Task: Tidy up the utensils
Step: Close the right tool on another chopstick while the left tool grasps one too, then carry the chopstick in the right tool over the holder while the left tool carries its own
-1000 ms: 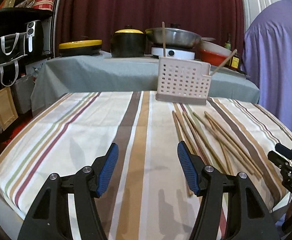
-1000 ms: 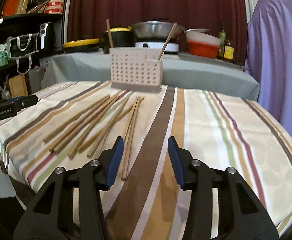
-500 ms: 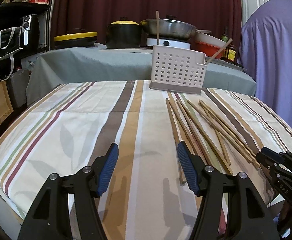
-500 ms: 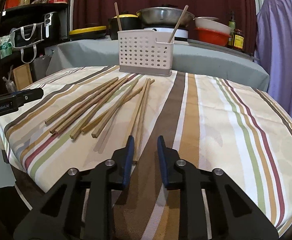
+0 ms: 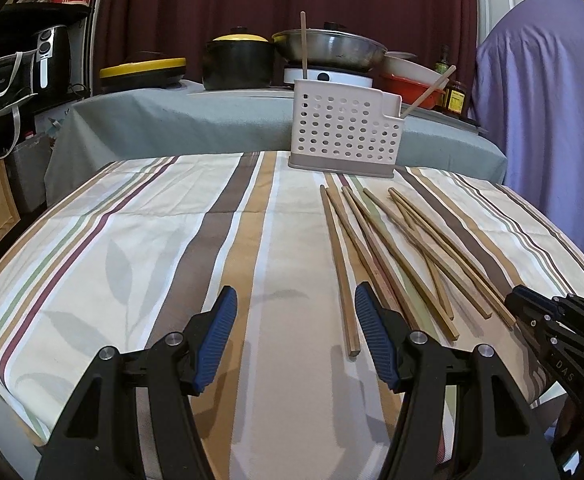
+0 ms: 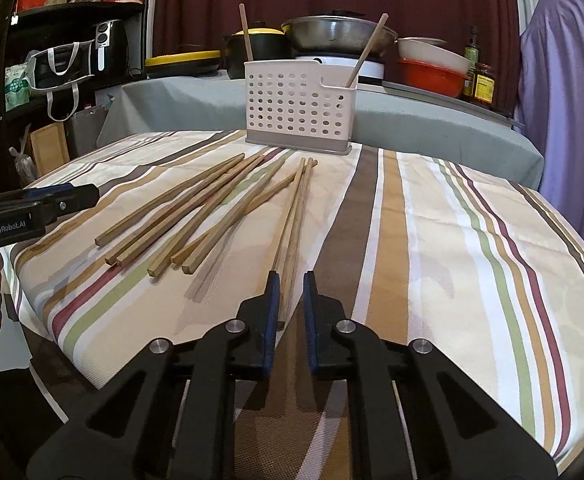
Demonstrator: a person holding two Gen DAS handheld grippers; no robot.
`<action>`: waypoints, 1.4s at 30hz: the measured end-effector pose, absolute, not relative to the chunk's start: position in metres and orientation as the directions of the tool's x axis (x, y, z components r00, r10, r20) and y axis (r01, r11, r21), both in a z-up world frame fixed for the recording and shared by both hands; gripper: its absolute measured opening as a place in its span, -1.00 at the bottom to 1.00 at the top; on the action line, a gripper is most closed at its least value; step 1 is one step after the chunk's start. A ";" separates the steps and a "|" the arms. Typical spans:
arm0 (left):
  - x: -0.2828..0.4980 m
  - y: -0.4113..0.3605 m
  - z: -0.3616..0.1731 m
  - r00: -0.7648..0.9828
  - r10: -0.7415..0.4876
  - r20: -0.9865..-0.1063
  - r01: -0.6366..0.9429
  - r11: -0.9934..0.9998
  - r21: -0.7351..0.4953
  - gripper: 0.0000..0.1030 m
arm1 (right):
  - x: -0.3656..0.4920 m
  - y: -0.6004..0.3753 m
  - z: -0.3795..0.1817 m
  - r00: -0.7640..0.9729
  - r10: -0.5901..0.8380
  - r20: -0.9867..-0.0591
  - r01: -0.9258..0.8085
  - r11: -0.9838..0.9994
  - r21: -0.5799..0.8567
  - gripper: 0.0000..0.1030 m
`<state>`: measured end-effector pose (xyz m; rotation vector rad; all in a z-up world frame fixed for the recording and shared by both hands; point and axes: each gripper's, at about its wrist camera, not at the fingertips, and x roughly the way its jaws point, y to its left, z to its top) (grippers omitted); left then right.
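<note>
- Left gripper (image 5: 296, 332): jaws spread wide, holding nothing, low over the striped tablecloth (image 5: 131, 240). The loose chopsticks (image 5: 376, 248) lie to its right; the nearest one's butt end sits just inside the right fingertip.
- Chopsticks: plain wooden sticks, square-cut ends, fanned on the cloth, long axes running from the near edge toward the white perforated holder (image 6: 300, 108).
- Holder: stands upright at the far side of the table, one stick upright in its left part and one leaning out on the right.
- Right gripper (image 6: 291, 300): jaws narrowed to a slim gap; the rightmost pair of chopsticks (image 6: 296, 216) points straight into it, near end between the pads. Whether the pads are actually pinching, I cannot tell.
- Judgement: right hand is nearer for this pick.
</note>
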<state>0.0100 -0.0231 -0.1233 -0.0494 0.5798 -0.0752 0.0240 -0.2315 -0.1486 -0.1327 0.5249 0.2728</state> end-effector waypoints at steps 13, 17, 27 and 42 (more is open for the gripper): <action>0.009 -0.029 -0.126 0.826 -0.098 -0.555 0.076 0.995 -0.064 0.17 | 0.027 -0.226 -0.152 0.814 0.231 -0.532 -0.306 0.950 -0.056 -0.76; 0.010 -0.031 -0.127 0.821 -0.107 -0.561 0.083 0.994 -0.069 0.17 | 0.028 -0.230 -0.152 0.817 0.220 -0.533 -0.292 0.955 -0.053 -0.86; 0.008 -0.041 -0.133 0.806 -0.129 -0.578 0.118 0.991 -0.058 0.07 | 0.026 -0.248 -0.153 0.831 0.177 -0.527 -0.231 0.972 -0.037 -0.87; 0.013 -0.053 -0.143 0.792 -0.131 -0.597 0.153 0.988 -0.014 -0.86 | 0.026 -0.250 -0.155 0.832 0.177 -0.526 -0.229 0.973 -0.034 -0.87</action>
